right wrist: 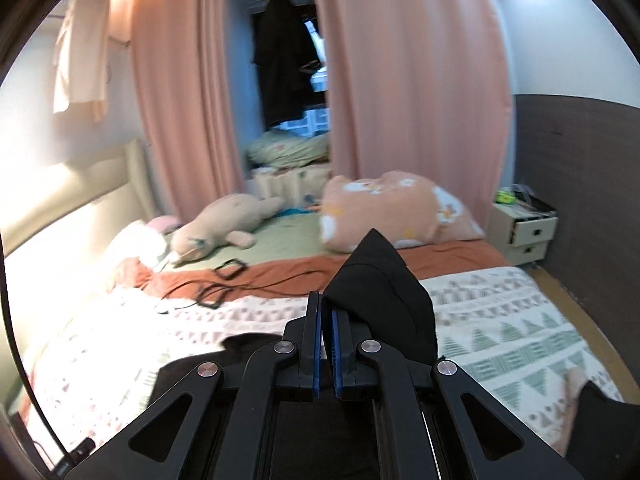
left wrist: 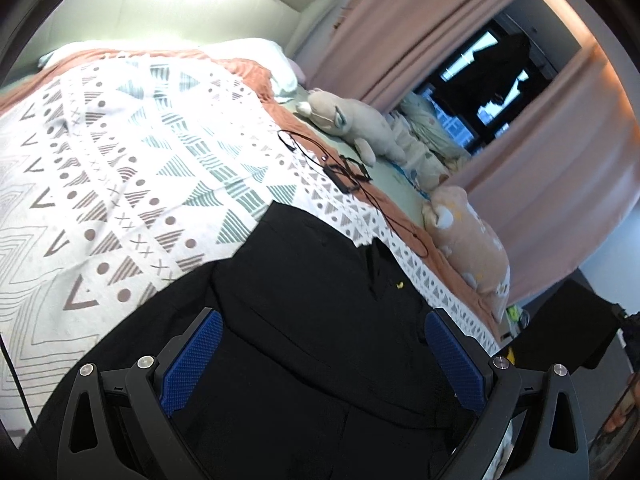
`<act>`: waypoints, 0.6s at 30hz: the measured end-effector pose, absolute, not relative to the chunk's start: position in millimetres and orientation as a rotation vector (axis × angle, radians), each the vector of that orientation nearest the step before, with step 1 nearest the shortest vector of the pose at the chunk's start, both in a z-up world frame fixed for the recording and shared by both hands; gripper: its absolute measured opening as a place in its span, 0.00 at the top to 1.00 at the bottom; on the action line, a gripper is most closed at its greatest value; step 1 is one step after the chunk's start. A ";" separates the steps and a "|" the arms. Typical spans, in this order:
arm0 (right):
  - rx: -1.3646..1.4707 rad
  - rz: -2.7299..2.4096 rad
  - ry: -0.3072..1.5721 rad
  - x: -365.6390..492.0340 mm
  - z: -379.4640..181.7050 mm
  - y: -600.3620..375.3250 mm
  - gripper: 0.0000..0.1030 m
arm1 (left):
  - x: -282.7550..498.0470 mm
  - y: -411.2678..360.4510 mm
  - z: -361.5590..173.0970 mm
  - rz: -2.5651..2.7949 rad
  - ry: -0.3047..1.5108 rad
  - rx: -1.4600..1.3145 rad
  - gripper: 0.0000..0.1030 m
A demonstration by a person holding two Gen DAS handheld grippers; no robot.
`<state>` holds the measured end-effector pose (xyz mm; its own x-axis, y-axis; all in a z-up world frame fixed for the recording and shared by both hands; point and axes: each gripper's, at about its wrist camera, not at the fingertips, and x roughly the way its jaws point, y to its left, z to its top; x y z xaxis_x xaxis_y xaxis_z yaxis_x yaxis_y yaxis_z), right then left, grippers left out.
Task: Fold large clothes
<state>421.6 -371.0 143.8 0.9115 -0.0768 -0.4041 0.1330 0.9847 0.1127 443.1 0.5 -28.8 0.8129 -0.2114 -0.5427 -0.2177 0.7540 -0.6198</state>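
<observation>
A bed (left wrist: 100,152) fills most of the room, covered by a white blanket (right wrist: 500,320) printed with triangles and dots, with an orange sheet (right wrist: 440,252) showing along its far edge. Pink curtains (right wrist: 400,100) hang beyond it, parted around a dark window. On the blanket lies the garment (left wrist: 320,300), large and black, spread near the bed's near edge, which is probably where it was laid out flat for folding. A peach pillow (right wrist: 400,208) and a beige plush toy (right wrist: 224,224) sit well back along the far side, clear of the working area, and a thin black cable (left wrist: 340,172) trails over the sheet near the toy. The left gripper (left wrist: 324,360) hangs over the garment with its blue-padded fingers (left wrist: 192,360) spread wide and nothing between them, seemingly waiting to take another edge. The right gripper (right wrist: 326,320) has its fingers pressed together, pinching a corner of the black cloth, which stands up in a peak just past the tips; it looks to be carrying that corner over for a fold. The left view alone shows the garment's flat spread and a small yellow mark on it; the right view alone shows the pinched corner, a white nightstand (right wrist: 528,232) with an open drawer, and the bed's headboard (right wrist: 60,208).
</observation>
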 end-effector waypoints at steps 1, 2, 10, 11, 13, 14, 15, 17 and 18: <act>0.135 -0.092 0.417 429.2 140.3 -357.5 0.95 | 441.5 7.0 -28.8 0.012 0.629 -0.746 0.02; 0.131 -0.078 0.424 435.6 135.5 -345.6 0.95 | 439.2 14.3 -29.0 0.022 0.618 -0.770 0.02; 0.177 0.022 0.524 485.5 62.8 -268.8 0.95 | 426.6 59.8 -36.1 0.115 0.588 -0.902 0.02; 0.191 0.031 0.542 490.9 47.6 -259.8 0.95 | 425.1 64.1 -37.4 0.122 0.585 -0.919 0.02; 0.216 0.046 0.586 503.5 15.4 -241.1 0.96 | 423.4 69.2 -38.9 0.125 0.583 -0.940 0.02; 0.231 0.054 0.614 508.8 -2.0 -232.4 0.96 | 423.4 70.4 -39.2 0.124 0.583 -0.945 0.02; 0.243 0.060 0.638 513.1 -16.9 -225.5 0.96 | 423.6 71.0 -39.3 0.123 0.584 -0.946 0.02; 0.258 0.070 0.684 521.2 -48.4 -208.6 0.96 | 423.8 71.6 -39.7 0.120 0.586 -0.947 0.02; 0.265 0.079 0.712 524.1 -68.3 -197.1 0.96 | 423.9 71.9 -39.8 0.118 0.588 -0.950 0.02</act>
<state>524.1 -197.1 -68.3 0.7558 0.1613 -0.6346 0.0184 0.9636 0.2667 423.9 71.9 -39.8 0.8385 -0.1563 -0.5220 -0.3457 0.5879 -0.7313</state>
